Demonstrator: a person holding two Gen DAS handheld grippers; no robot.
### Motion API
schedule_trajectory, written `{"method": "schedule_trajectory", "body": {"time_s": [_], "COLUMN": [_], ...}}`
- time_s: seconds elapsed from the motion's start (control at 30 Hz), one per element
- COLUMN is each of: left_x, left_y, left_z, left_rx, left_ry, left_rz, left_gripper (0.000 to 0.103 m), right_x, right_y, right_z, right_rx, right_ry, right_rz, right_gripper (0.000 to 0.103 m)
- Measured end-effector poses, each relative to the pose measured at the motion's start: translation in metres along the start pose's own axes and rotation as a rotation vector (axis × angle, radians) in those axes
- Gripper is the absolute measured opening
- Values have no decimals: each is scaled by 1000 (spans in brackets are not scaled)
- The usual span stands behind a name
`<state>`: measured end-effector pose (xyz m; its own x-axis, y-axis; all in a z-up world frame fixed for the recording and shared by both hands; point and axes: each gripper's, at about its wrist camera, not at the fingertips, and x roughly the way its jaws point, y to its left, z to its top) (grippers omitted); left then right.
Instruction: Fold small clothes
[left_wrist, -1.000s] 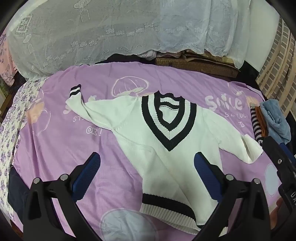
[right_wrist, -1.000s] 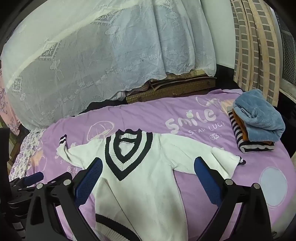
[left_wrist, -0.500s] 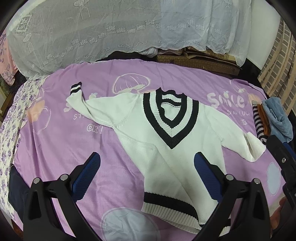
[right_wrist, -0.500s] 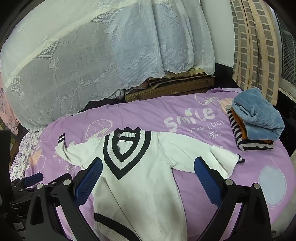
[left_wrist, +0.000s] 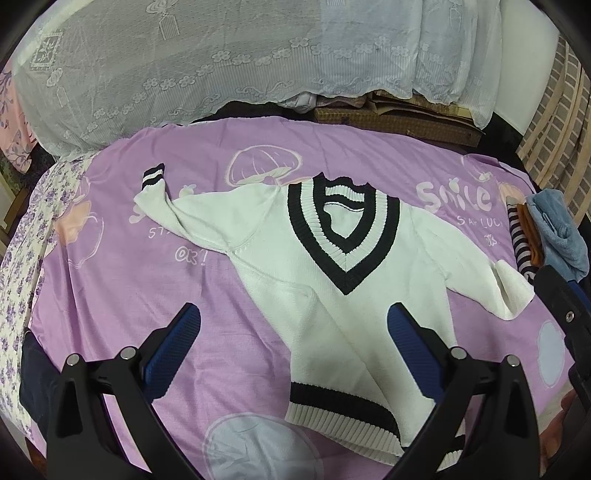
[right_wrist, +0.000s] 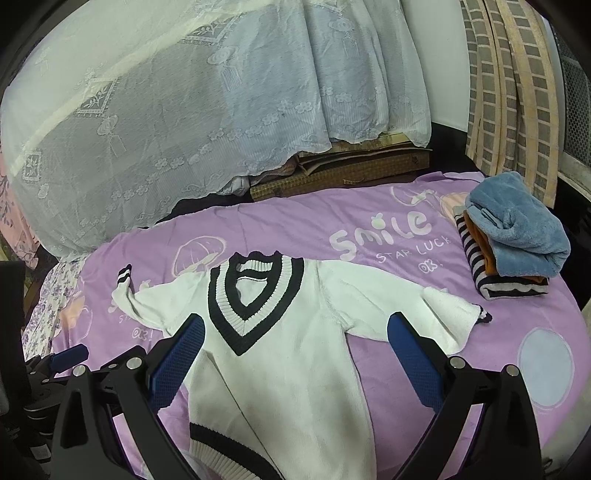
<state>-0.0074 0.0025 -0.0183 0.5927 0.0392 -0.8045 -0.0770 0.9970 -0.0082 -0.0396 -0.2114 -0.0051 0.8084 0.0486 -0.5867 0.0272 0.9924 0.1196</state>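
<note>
A small white sweater (left_wrist: 332, 295) (right_wrist: 288, 362) with a black-and-white V-neck and a black-striped hem lies face up on the purple sheet (left_wrist: 147, 295) (right_wrist: 369, 229), both sleeves spread out. Its left cuff (left_wrist: 153, 177) points to the far left. The right sleeve end (right_wrist: 454, 317) is folded over on itself. My left gripper (left_wrist: 293, 325) hovers open above the sweater's lower body, holding nothing. My right gripper (right_wrist: 295, 332) is open too, above the chest, with nothing between its fingers.
A stack of folded clothes (right_wrist: 513, 240) (left_wrist: 543, 236), blue on top of orange and striped, sits at the sheet's right edge. White lace fabric (right_wrist: 184, 110) hangs behind the bed. A checked curtain (right_wrist: 517, 74) is at the far right.
Both grippers have drawn back and up slightly, so the sweater sits a little lower and smaller in view. The sweater itself has not moved.
</note>
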Motion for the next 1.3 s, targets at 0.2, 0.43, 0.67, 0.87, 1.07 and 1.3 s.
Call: {"method": "schedule_trajectory", "body": {"time_s": [0.2,0.43,0.67,0.87,1.07,1.3], "left_x": [0,-2,-3,-3,-3,-3], "left_y": [-1,-6,-6,-7,-7,-7], "left_z": [0,0,0,0,1,1], "left_rx": [6,21,21,24,24,27], "left_ry": [-5,-13,-11,-10,-8,-7], "left_rz": [10,25,26,26,27,28], "left_gripper": [98,98,98,98,98,98], "right_x": [2,2,2,3,5,7], "right_y": [1,0,1,1,2,2], "right_z": [0,-1,-1,-2,-2,-1], "right_rx": [3,5,6,7,8,12], "right_ry": [4,4,7,9,13,19], "right_rz": [0,0,0,0,1,3], "right_gripper": [100,100,100,100,100,100]}}
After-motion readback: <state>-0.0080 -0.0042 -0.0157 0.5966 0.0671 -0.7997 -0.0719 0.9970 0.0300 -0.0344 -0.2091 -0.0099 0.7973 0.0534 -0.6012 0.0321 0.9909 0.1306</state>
